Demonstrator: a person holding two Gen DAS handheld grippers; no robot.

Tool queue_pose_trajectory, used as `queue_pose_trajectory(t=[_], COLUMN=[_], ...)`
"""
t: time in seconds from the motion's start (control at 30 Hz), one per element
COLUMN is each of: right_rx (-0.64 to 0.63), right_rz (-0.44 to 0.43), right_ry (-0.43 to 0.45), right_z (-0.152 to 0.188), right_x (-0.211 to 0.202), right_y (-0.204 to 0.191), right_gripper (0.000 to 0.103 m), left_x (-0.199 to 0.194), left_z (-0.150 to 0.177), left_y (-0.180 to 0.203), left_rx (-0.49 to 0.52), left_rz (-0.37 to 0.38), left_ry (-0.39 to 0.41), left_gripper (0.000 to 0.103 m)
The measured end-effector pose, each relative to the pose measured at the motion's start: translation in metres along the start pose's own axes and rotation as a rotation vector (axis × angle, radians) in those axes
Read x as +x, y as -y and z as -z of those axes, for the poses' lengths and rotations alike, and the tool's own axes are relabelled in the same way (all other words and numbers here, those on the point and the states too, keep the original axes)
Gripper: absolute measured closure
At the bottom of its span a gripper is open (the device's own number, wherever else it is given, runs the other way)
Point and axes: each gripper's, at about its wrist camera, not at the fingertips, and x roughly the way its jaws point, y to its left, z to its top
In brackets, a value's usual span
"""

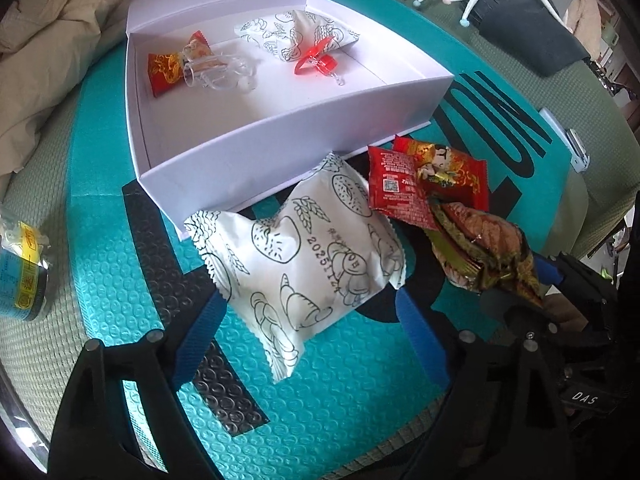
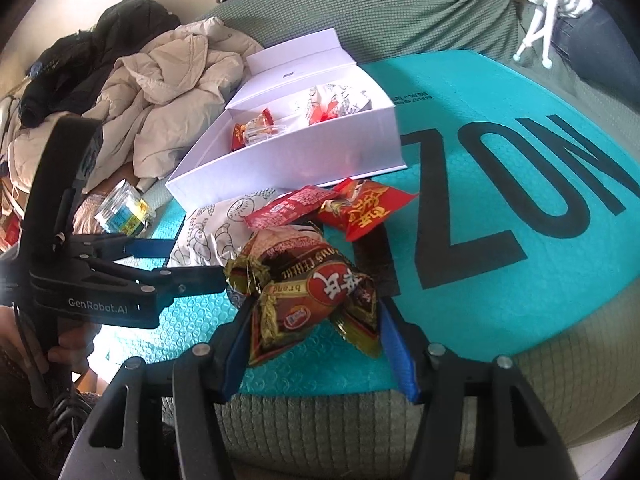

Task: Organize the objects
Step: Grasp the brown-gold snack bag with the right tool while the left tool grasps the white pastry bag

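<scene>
- Straddling the white printed pastry packet [image 1: 308, 264], the left gripper [image 1: 310, 328] was seen spread wide, its blue fingers [image 1: 202, 344] either side of the packet and not yet pressed against it.
- The right gripper [image 2: 316, 328] was held around the brown-and-gold snack packet [image 2: 316, 296]; the fingers were close against its crinkled sides, but a firm clamp could not be confirmed, so whether it was clenched cannot be told.
- Both packets were lying on the teal bubble mailer [image 1: 120, 264], just in front of the open white box [image 1: 256, 136].
- Two red snack packets [image 1: 404, 188] were piled between the brown packet and the box, touching the pastry packet's far corner.
- A risk was judged here: the puffed pastry packet could be squeezed out of a narrow pinch, or a red packet dragged along by it when lifted.
- The box's near wall would have to be cleared, or a packet could be caught on its rim.
- Inside the box a red candy [image 1: 164, 72], a clear plastic piece [image 1: 218, 74], a red clip [image 1: 316, 60] and a second printed packet [image 1: 296, 32] were already placed, leaving the near part free.
- A small jar [image 1: 24, 268] and a beige jacket [image 1: 52, 48] were left off to the side.
</scene>
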Motion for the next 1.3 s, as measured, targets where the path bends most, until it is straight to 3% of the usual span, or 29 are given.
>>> queue_pose_trajectory(t=[0.47,0.77,0.93,1.13,1.3], right_rx=[0.062,0.046,0.033,0.03,0.022], right_rz=[-0.015,-0.003,0.015,0.019,0.029], right_ry=[0.012,0.006,0.001,-0.001,0.007], right_z=[0.001,0.003,0.003,0.002,0.003], right_x=[-0.003,-0.002,0.0,0.004,0.003], right_y=[0.014,0.011,0.009,0.009,0.007], right_gripper=[0.041,0.041,0.041,0.039,0.04], left_x=[0.007,0.026,0.024,0.015,0.009], left_z=[-0.009,-0.017,-0.018,-0.015,-0.012], left_y=[0.01,0.014,0.009,0.008,0.005], left_rx=[-0.031,-0.022,-0.015,0.04,0.058], left_rz=[-0.064,-0.158,-0.148,-0.128,-0.115], left_ry=[0.041,0.029,0.061,0.083,0.067], left_gripper=[0.006,0.0,0.0,0.017,0.022])
